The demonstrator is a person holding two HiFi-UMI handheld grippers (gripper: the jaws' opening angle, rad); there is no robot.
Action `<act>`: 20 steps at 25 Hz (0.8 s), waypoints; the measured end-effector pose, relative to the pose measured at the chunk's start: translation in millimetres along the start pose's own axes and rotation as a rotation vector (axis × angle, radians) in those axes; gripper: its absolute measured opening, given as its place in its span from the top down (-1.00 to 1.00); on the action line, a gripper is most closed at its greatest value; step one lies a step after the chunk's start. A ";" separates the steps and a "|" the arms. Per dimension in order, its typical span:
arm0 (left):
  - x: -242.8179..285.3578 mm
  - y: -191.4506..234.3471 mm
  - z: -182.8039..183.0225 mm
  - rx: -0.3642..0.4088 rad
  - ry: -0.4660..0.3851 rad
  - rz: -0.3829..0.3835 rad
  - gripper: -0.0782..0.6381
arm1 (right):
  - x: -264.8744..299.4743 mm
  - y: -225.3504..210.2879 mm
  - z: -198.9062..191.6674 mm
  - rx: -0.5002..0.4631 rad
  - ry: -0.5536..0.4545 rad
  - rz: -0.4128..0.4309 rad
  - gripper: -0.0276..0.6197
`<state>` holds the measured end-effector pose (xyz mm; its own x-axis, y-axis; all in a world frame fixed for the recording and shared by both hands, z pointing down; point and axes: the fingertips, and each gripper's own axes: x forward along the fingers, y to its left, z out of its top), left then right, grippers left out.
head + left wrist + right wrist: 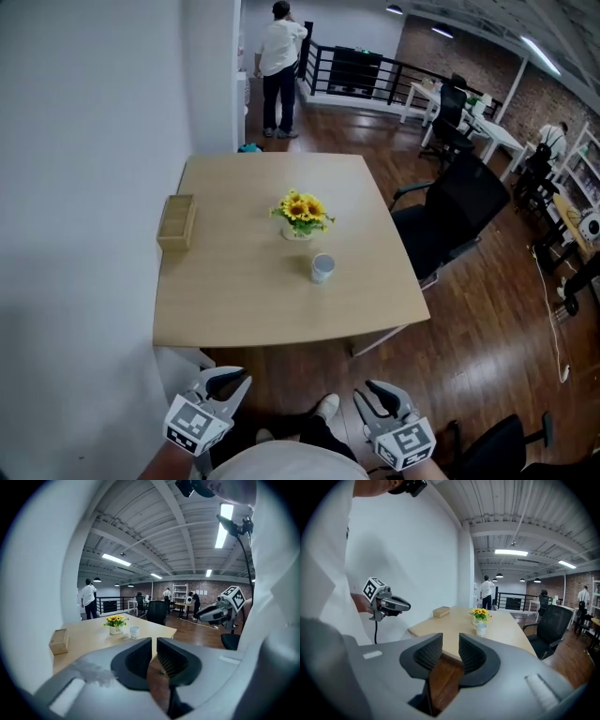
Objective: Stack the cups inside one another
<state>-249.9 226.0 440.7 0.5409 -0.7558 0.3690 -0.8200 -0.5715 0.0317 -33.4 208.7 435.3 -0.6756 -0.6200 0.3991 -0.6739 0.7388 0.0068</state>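
Observation:
A white cup stands upright on the wooden table, just in front of the flower pot; it also shows small in the left gripper view and the right gripper view. Whether other cups sit inside it I cannot tell. Both grippers are held off the table's near edge, close to the person's body. My left gripper has only a narrow gap between its jaws, with nothing in it. My right gripper stands open and empty.
A pot of yellow flowers stands mid-table and a wooden box lies at its left edge by the white wall. A black office chair stands right of the table. A person stands far behind.

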 end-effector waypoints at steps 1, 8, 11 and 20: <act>-1.0 -4.2 3.4 -0.001 -0.011 -0.010 0.67 | -4.7 -0.4 6.3 -0.010 -0.017 -0.009 0.56; -4.3 -23.0 15.8 0.065 -0.050 -0.042 0.67 | -28.1 7.3 13.1 -0.065 -0.067 -0.045 0.57; -4.0 -28.8 11.9 0.072 -0.048 -0.049 0.66 | -35.5 9.6 8.6 -0.069 -0.055 -0.060 0.57; -21.4 -32.2 18.7 0.051 -0.063 -0.017 0.65 | -40.1 20.5 10.3 -0.059 -0.088 -0.047 0.58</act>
<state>-231.6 254.6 414.4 0.5665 -0.7639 0.3091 -0.8011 -0.5984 -0.0105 -23.3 246.0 409.9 -0.6693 -0.6730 0.3148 -0.6883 0.7212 0.0784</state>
